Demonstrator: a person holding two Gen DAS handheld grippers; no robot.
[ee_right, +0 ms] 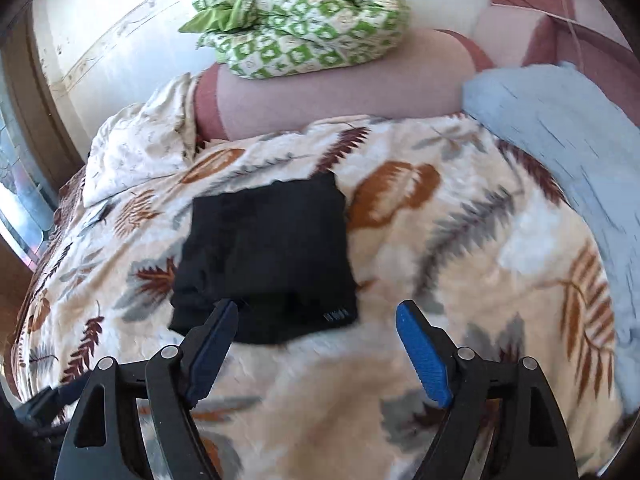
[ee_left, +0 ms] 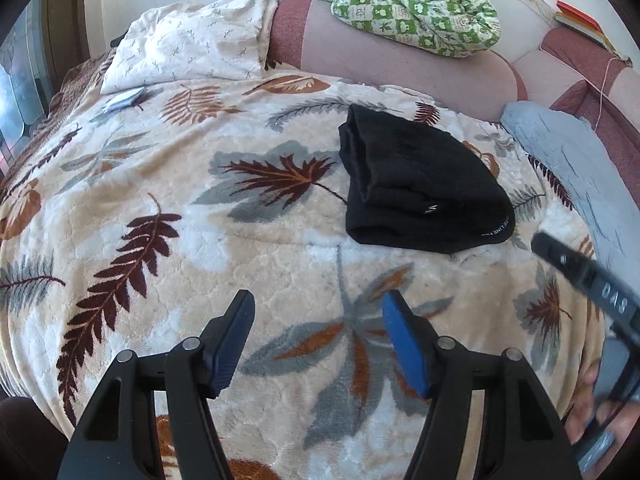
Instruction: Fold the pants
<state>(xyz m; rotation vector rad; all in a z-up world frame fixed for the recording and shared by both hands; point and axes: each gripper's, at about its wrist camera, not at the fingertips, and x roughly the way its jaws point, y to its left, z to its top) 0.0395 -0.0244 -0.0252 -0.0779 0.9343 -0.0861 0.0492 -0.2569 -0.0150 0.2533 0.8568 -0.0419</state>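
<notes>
Folded black knit pants (ee_left: 420, 184) lying compact on leaf-patterned fleece blanket (ee_left: 160, 264); both claws (ee_left: 318, 346) (ee_right: 316, 354) apart, empty. Likely finished; perhaps final smoothing.

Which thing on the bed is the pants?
Look at the leaf blanket covering the bed. Near its far side, below the green checked quilt, lies a folded bundle: the pants. They are the only plain black thing there, with small white lettering on one edge.
</notes>
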